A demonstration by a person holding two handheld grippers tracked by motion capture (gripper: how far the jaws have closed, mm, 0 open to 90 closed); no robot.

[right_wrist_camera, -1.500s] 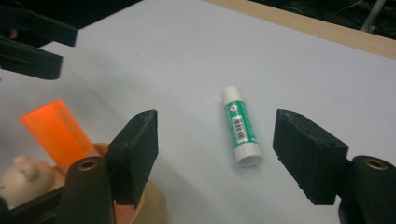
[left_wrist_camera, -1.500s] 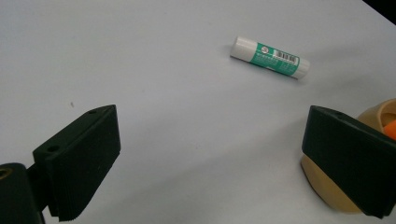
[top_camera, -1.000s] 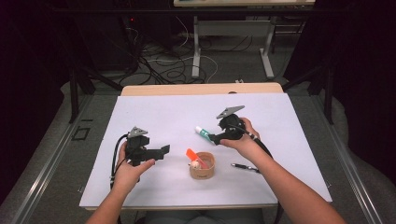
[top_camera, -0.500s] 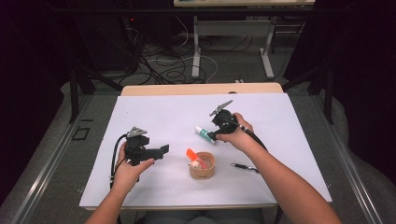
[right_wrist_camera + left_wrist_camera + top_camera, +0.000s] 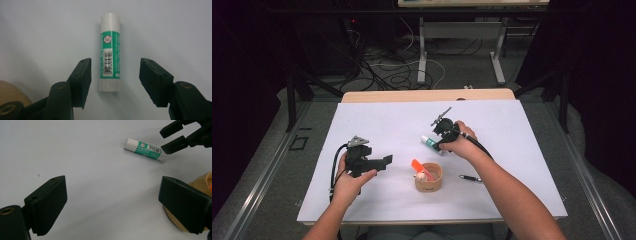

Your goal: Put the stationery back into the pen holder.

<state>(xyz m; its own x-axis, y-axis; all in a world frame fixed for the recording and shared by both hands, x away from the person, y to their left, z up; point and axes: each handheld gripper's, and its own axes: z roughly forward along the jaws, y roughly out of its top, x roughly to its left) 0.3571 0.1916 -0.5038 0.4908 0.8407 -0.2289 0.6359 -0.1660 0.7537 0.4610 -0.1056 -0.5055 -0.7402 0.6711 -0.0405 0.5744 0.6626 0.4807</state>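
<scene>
Glue stick lies flat on the table between the closing but not yet touching right tongs, left tongs idle open, so the grasp seems underway, needing a final squeeze.

Black two-jaw grippers, ribbed jaws, brass screws, grey plate, trailing black cables

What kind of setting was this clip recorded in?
Probably a lab or workshop set up for recording: a table covered with a plain white sheet, loose cables on the floor behind it, metal desk legs beyond, and dark surroundings.
</scene>
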